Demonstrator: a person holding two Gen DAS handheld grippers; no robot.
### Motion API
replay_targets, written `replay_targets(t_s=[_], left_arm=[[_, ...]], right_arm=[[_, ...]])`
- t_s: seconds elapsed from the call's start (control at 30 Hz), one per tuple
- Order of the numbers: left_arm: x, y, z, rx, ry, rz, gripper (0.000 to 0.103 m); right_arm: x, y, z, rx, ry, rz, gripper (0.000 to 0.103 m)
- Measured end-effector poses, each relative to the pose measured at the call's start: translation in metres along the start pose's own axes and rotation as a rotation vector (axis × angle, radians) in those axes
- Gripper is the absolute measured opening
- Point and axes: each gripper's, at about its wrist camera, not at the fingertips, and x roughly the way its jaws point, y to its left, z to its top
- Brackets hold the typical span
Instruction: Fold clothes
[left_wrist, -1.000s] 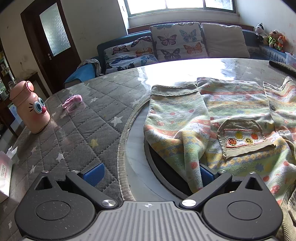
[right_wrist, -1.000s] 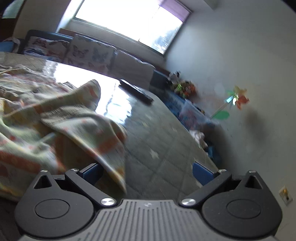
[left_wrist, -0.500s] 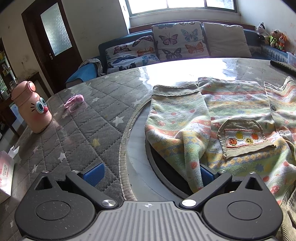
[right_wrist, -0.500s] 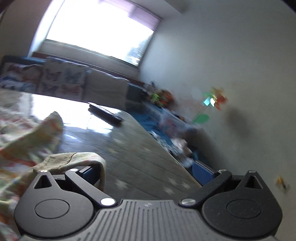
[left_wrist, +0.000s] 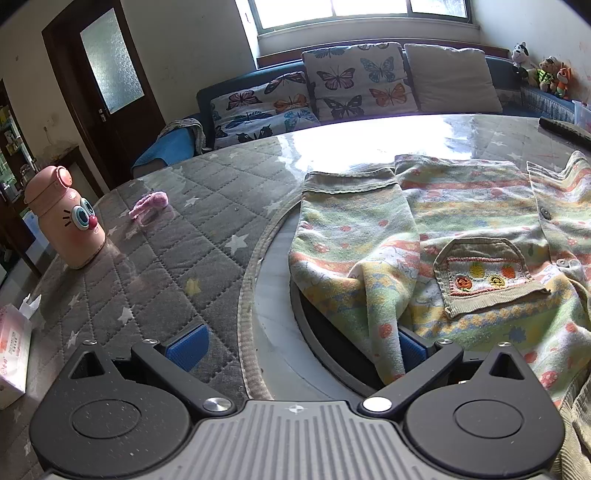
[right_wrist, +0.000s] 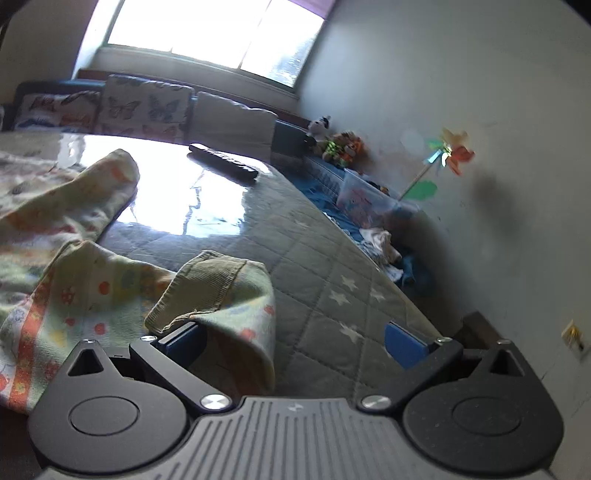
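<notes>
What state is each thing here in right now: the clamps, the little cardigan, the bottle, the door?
Left gripper: open, nothing between its pads.
Right gripper: open, fabric draped over one finger.
Cardigan: spread on the table, one sleeve folded across.
Pink bottle: upright, lid on.
Door: shut.
Remote: lying flat.

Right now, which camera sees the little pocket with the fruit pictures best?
The left wrist view. The pocket lies flat on the cardigan, facing up, near and well lit. The right wrist view shows only the cardigan's blurred, rumpled edge and a ribbed cuff; no pocket appears there.
</notes>
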Motion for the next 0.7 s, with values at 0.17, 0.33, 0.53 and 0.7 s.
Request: replay_targets(t_s=[0.17,0.33,0.53,0.7], left_arm=[[0.0,-0.001,0.001,0.007,0.002,0.004,0.103],[0.0,-0.002,0.001,0.012,0.005,0.008,0.103],[0.001,-0.002,0.001,0.018,0.006,0.011,0.103],[-0.001,-0.003,0.004,0.025,-0.002,0.016,0.103]], right_arm=[[0.007,0.001,0.012,-0.007,-0.031,0.006,0.103],[0.005,-0.045,0.021,0.17,-0.07,-0.1,0.103],[0.008,-0.071,0.006,0.267,-0.007,-0.112,0.103],[0.005,-0.051,0.002,0.176,-0.013,-0.067,0.103]])
